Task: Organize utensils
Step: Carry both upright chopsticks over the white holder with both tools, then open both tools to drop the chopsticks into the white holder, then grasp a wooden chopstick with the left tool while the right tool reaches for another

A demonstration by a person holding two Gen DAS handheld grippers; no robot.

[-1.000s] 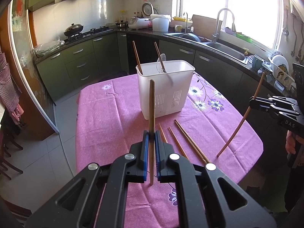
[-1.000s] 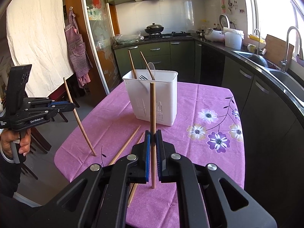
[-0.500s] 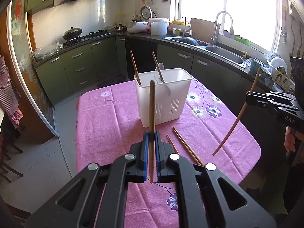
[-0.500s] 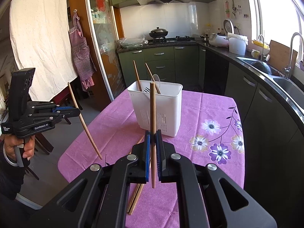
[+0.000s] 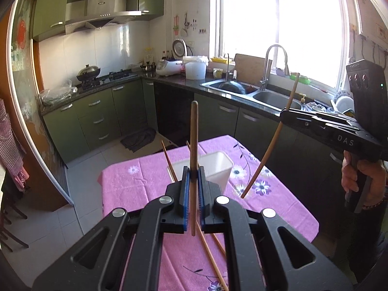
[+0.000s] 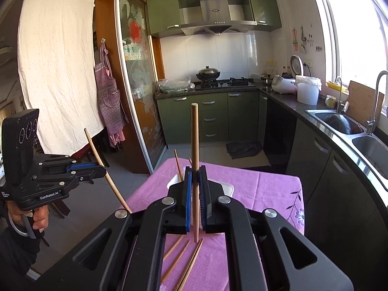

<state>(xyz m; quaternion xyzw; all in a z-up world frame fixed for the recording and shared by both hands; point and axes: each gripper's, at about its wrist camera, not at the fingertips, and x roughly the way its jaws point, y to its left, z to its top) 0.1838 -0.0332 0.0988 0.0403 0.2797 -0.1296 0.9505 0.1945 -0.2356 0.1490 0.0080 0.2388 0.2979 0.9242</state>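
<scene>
My left gripper [image 5: 193, 177] is shut on a wooden chopstick [image 5: 194, 133] that stands upright between its blue pads. My right gripper [image 6: 195, 177] is likewise shut on an upright chopstick [image 6: 194, 135]. Both hang above the pink flowered table [image 5: 131, 186]. The white utensil holder [image 5: 219, 167] sits below and beyond the fingers, half hidden by them, with two chopsticks [image 5: 168, 161] leaning inside. Several loose chopsticks [image 6: 184, 259] lie on the cloth under the grippers. Each view shows the other gripper off to the side: the right gripper [image 5: 285, 116] and the left gripper [image 6: 103, 169], each gripping its slanted chopstick.
Green cabinets and a dark counter with a steel sink [image 5: 274, 97] run along the right and far side. A hand [image 5: 363, 177] holds the right gripper's handle. Tiled floor [image 5: 80, 194] lies left of the table, with chairs [image 5: 9, 218] and a hanging apron [image 6: 109, 101].
Both grippers have risen well above the table, each still clamped on its chopstick. The holder and tablecloth now sit lower and smaller in both views.
</scene>
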